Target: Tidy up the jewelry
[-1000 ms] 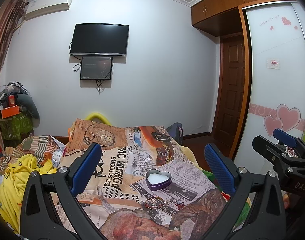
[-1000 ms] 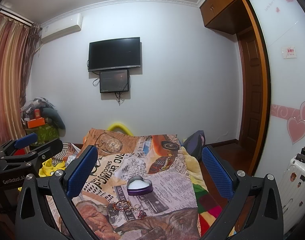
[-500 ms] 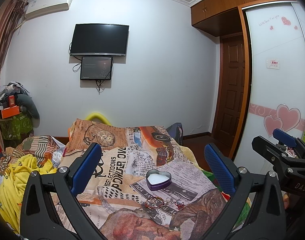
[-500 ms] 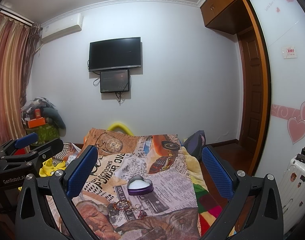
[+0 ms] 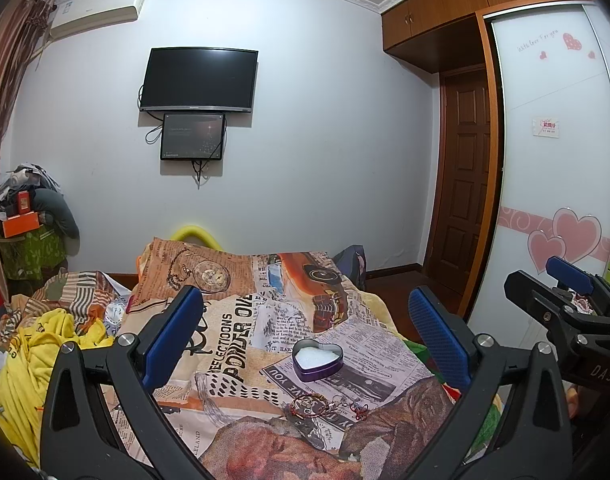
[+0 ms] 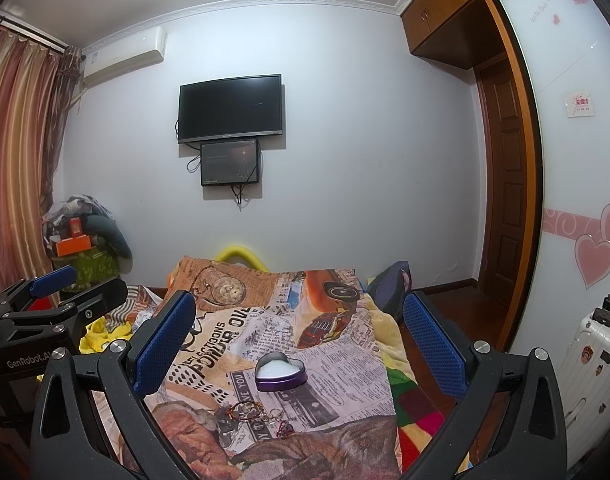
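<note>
Both tools hang above the bed [image 5: 233,320], each with its blue pads spread wide and nothing between them: the left hand-held gripper [image 5: 305,332] and the right hand-held gripper [image 6: 299,330] frame the same patch of newspaper-print blanket. Ahead of both and between their fingers sits the heart-shaped tin [image 5: 318,360], lid off, white lining showing; from the left tool's view its point faces down toward the tool and its two lobes face away. Closer in than the tin, just short of it and not touching it, lies the jewelry [image 5: 325,400]: a red beaded bracelet [image 6: 245,410] lying flat, with a few small metal pieces and a red charm trailing off to its right. That cluster runs crosswise to the fingers, left to right, so its long axis lies across the line of approach. The main risk, as I judge it, is the soft, rumpled blanket: pads pressed down on a thin chain may pinch cloth instead of metal, or drag the blanket and tip the light tin. The small pieces look tangled together, so lifting one may pull up the others and drop them off the bed's right edge. The two tools are near each other and could collide if both go for the cluster.
</note>
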Available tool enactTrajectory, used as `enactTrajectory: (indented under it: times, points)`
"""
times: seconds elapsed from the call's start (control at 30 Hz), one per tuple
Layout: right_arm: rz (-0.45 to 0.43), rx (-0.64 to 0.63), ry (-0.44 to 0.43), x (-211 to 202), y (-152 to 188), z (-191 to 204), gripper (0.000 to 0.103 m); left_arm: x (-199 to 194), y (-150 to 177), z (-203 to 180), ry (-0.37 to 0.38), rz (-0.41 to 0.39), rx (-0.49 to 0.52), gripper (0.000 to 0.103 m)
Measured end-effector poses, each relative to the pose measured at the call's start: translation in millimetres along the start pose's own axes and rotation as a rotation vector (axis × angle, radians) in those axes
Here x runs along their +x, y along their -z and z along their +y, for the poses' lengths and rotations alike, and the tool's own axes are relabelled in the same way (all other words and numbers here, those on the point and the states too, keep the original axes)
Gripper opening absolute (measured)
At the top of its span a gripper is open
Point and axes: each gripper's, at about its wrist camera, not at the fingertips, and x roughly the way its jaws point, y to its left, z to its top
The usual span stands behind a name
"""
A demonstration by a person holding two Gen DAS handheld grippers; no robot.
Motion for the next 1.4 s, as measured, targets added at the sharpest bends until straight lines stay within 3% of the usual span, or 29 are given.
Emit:
enactTrajectory:
  times: [0.87,1.13,1.4]
  points:
    - [0.041,0.009,0.004,13,3,-8,0.103,25,12,1,0.002,0.054,0.003,0.103]
    - [0.146,0.024,0.029,43,19,-20,0.103,63,26,8,-0.037,0.151,0.003,0.103]
    - [0.267,0.056,0.048,75,38,-37,0.103,119,56,21,-0.062,0.329,-0.012,0.103]
